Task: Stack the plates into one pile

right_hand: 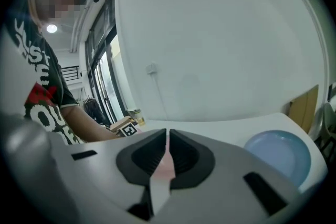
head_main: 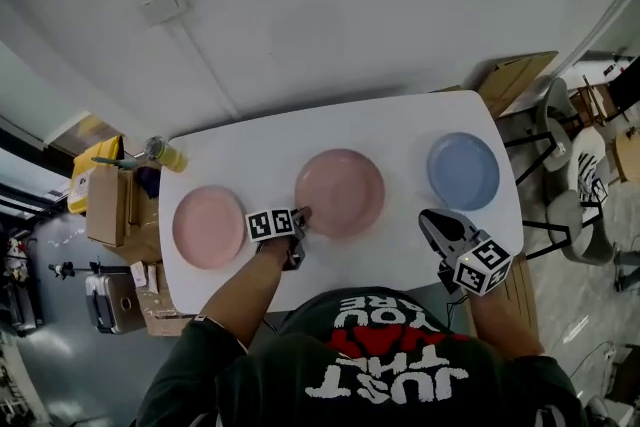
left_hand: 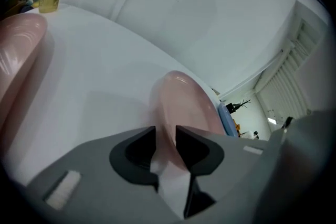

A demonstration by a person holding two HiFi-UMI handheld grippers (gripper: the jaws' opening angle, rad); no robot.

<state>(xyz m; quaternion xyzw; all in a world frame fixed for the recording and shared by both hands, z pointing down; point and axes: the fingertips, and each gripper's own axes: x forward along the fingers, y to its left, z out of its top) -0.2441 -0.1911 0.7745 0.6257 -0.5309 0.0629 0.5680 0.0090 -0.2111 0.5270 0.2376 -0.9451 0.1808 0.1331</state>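
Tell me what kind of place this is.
Probably an office or lab workroom rather than a home: a plain white table stands against a bare wall, cardboard boxes are piled on the floor beside it, and chairs stand at the other end.

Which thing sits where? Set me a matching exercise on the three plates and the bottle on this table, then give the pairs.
Things:
1. pale pink plate
2. darker pink plate
3. blue plate
4. bottle

Places:
A. right end of the table
B. far left corner of the table
C. left end of the table, nearer the person than the bottle
D. middle of the table, its near rim between the open jaws of the left gripper

Pairs: 1-C, 2-D, 3-A, 4-B.
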